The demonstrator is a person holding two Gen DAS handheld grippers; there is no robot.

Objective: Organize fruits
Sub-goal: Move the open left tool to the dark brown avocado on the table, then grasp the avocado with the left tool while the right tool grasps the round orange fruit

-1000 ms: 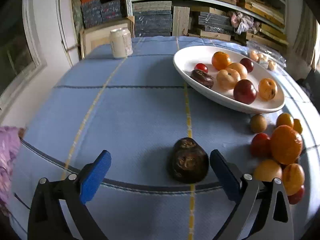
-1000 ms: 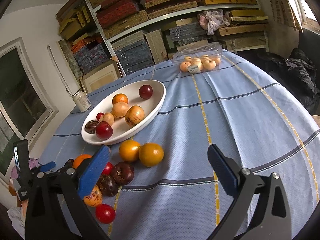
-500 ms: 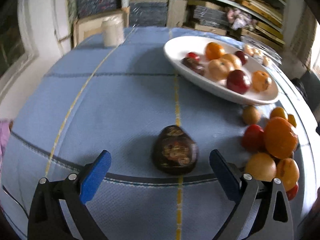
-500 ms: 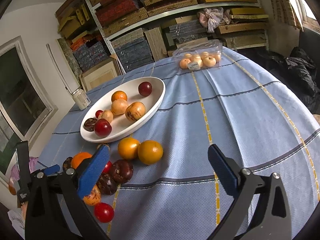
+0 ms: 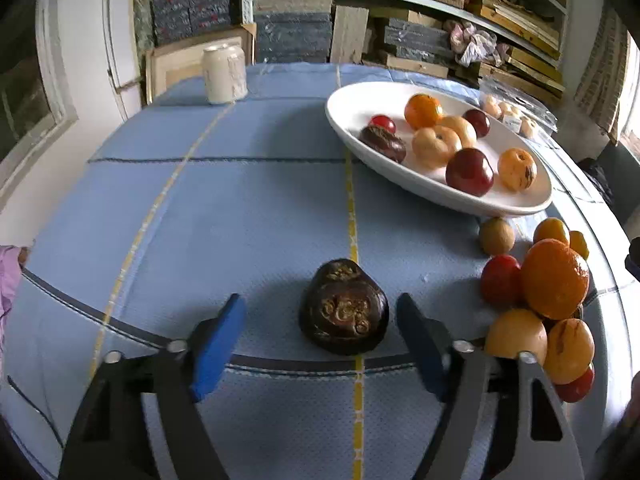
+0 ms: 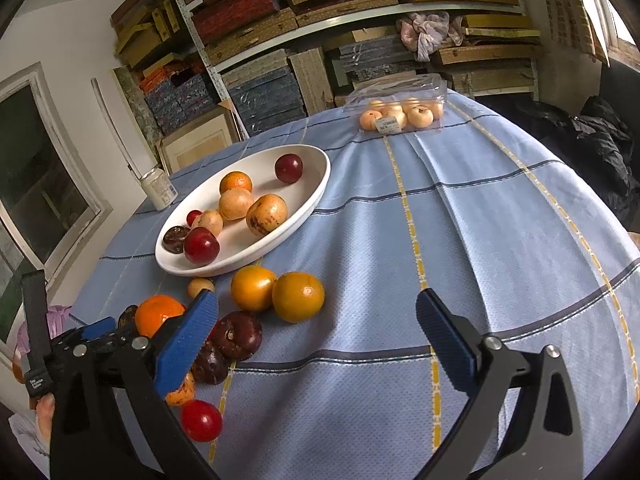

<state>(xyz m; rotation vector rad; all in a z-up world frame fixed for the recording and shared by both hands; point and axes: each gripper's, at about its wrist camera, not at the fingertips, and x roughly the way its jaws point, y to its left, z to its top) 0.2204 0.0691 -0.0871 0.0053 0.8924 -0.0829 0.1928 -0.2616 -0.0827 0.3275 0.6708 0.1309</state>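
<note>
Roughly halfway: eight fruits fill the white dish at the table's far side, a loose pile waits near the right edge, the left gripper has just been closing around a dark wrinkled fruit without touching it yet, and the right gripper gapes wide, empty.

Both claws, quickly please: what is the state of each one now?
Left claw: open, has just been closing around the dark wrinkled fruit, pads not touching it.
Right claw: open, holding nothing.

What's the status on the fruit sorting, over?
Left gripper closing around dark wrinkled fruit, pads not touching yet. Right gripper open, empty. White dish holds eight fruits; loose pile close on the right.
</note>
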